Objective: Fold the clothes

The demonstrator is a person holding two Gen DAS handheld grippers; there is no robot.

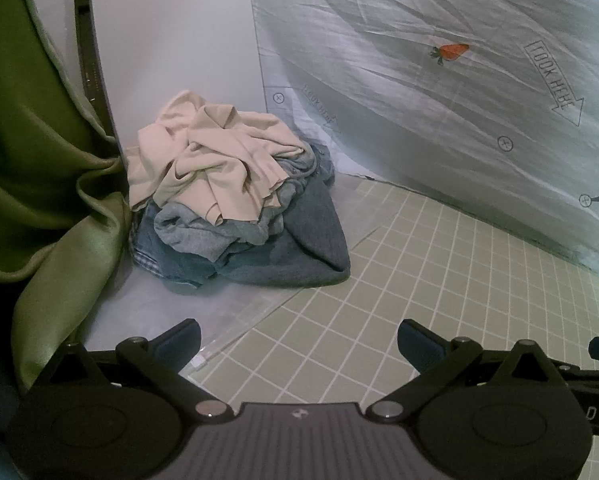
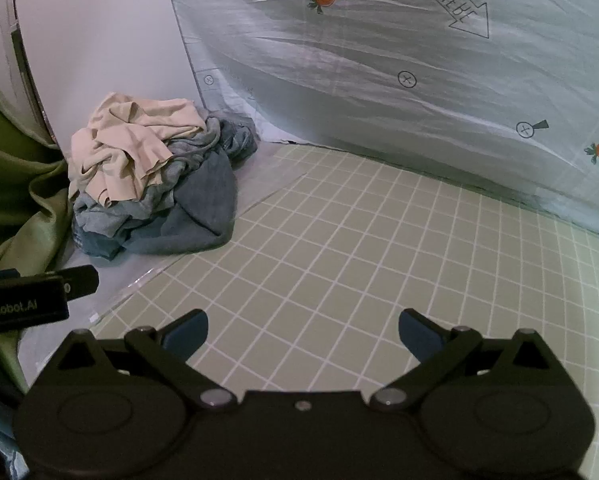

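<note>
A heap of crumpled clothes (image 1: 235, 196) lies in the far left corner: a cream garment (image 1: 211, 156) on top, grey-blue and denim pieces (image 1: 299, 248) beneath. The same heap (image 2: 155, 184) shows at the left of the right wrist view. My left gripper (image 1: 299, 340) hovers in front of the pile, jaws wide open and nothing between them. My right gripper (image 2: 303, 332) stands open over the green grid mat (image 2: 359, 240), to the right of the pile and well apart from it. Part of the left gripper's body (image 2: 31, 292) shows at the left edge there.
A green curtain (image 1: 47, 184) hangs and bunches at the left beside the pile. A white panel (image 1: 171, 32) stands behind the clothes. A pale printed sheet with carrots (image 2: 379, 64) rises along the back and right. A clear plastic sheet (image 1: 235, 312) lies under the pile.
</note>
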